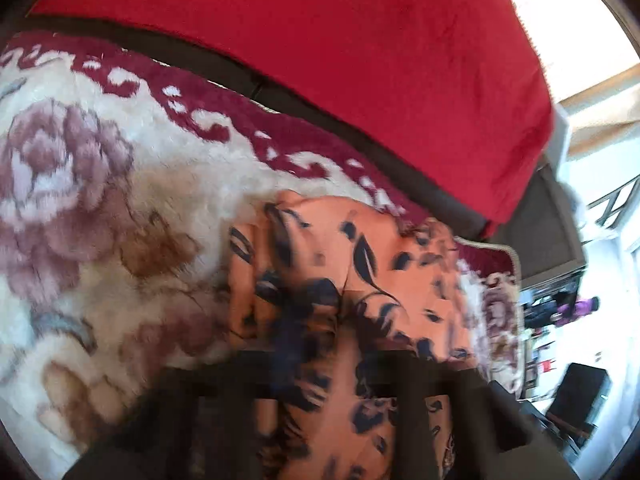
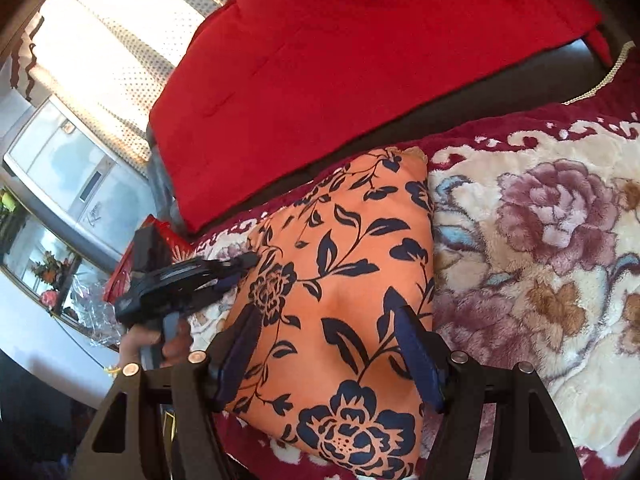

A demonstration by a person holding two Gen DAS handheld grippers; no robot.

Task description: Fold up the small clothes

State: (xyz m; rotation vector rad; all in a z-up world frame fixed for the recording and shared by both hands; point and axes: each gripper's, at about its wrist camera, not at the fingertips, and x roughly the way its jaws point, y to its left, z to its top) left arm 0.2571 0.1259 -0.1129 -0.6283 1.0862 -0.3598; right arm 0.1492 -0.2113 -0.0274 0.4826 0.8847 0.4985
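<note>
Left wrist view: blurry. My left gripper (image 1: 320,392) sits at the bottom of the frame, its dark fingers barely readable. The orange floral garment (image 1: 352,264) runs from right under the gripper up and away toward the upper right, lying on the cream floral blanket (image 1: 100,184). Cloth fills the space between the fingers; the jaws are together, but the blur stops me confirming whether they pinch fabric or just rest over it. The red cushion (image 1: 340,60) lies across the top, well beyond the garment. No containers in this view.

Right wrist view: sharp. My right gripper (image 2: 332,352) has its blue-padded fingers (image 2: 416,344) spread apart, straddling the near part of the garment (image 2: 340,280); the pads are not pressing on it as far as I can tell. The garment is already a folded, roughly rectangular packet, long axis running from my gripper up and slightly right toward the red cushion (image 2: 360,60), so it lies straight ahead. Its right edge rests on the blanket (image 2: 540,240). The left gripper (image 2: 236,266) comes in from the left, held by a hand (image 2: 140,340), tip together and touching the packet's left edge about midway up.

Judgement: both grippers are at the garment, left at the side edge, right at the near end. The next fold probably goes along the long axis, near end carried up to the far end, so the right gripper is better placed. Off left, a red crate-like thing (image 2: 128,256) shows; contents hidden.
</note>
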